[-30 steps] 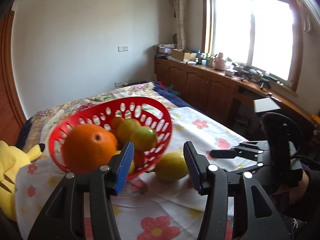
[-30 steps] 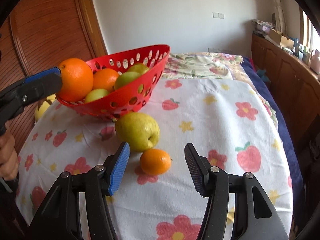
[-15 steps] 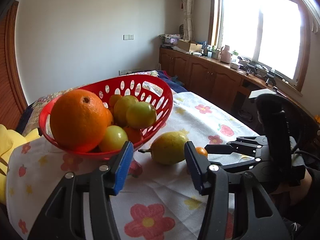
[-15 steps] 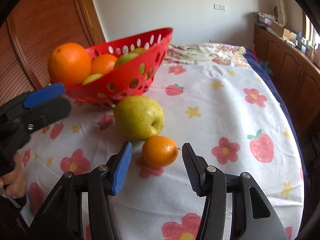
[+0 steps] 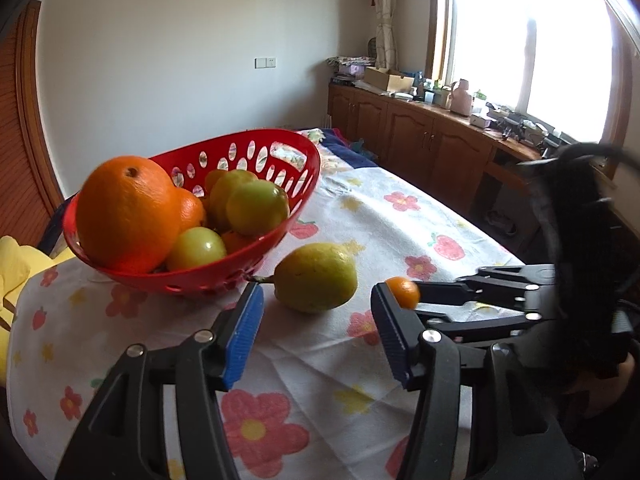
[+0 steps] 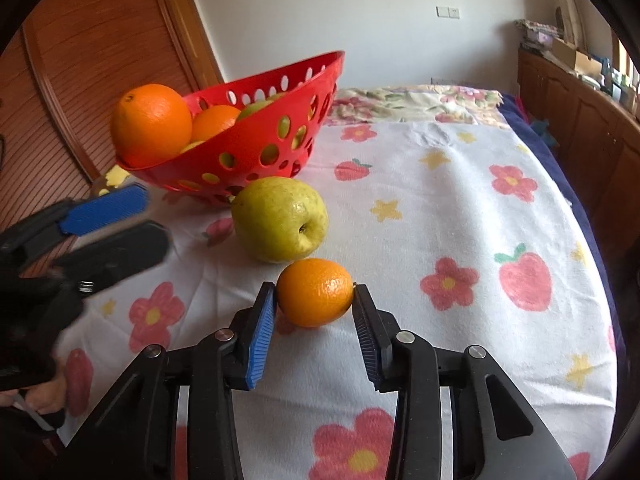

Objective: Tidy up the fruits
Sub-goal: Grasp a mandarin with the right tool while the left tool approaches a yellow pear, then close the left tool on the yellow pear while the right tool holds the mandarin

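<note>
Right wrist view: your right gripper [image 6: 314, 300] has just clamped both pads onto the small mandarin [image 6: 315, 292], on the flowered tablecloth [image 6: 460, 208] just in front of the pear [image 6: 280, 224]. Your left gripper [image 5: 316, 320] has been spreading, jaws apart and empty, facing the pear beside the red basket [image 5: 256, 152].

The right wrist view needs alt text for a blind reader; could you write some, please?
The right gripper has just closed on a small orange on a flowered cloth. Behind sit a green pear and a red basket of fruit.
</note>
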The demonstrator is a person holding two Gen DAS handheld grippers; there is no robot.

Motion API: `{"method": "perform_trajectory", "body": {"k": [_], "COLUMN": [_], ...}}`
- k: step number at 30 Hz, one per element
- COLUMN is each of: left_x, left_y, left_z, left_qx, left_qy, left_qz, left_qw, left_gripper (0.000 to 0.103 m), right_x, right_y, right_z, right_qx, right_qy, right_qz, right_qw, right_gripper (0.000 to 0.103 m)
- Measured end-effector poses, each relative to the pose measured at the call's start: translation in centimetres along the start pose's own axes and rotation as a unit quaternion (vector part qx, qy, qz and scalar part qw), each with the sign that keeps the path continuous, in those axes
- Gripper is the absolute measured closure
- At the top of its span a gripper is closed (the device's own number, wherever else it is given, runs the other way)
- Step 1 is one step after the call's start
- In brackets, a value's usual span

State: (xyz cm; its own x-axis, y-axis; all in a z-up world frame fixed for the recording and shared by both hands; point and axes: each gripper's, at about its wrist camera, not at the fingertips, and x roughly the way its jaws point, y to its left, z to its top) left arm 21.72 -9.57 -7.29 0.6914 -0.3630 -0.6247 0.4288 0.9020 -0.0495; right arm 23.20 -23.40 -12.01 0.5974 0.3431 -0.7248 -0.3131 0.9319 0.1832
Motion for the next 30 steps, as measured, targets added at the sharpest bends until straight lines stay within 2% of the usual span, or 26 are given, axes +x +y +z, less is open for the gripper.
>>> {"method": "perform_trajectory", "body": {"k": [12, 25, 30], "left_x": [3.7, 6.2, 7.0], "left_y": [-0.6, -0.9, -0.7], "left_z": [0.0, 1.1, 1.0], "left_qx": [-0.065, -0.081, -0.083], "left_qy": [0.032, 0.055, 0.066], "left_qz": [0.025, 0.054, 0.064], "left_qw": [0.9971, 0.9937, 0.9923], "left_gripper": [0.046, 0.045, 0.038], "right_x": [-3.7, -4.5, -4.3], "right_y": [-2.3, -3.2, -3.3], "right_z": [-1.9, -3.4, -3.4], "right_qx": [-0.004, 0.007, 0.008], "right_qy": [-0.023, -0.029, -0.026], "right_qz": [-0.007, -0.002, 0.0], "right_qw": [1.0, 1.0, 1.0], "right_gripper": [0.064, 0.064, 0.064]}}
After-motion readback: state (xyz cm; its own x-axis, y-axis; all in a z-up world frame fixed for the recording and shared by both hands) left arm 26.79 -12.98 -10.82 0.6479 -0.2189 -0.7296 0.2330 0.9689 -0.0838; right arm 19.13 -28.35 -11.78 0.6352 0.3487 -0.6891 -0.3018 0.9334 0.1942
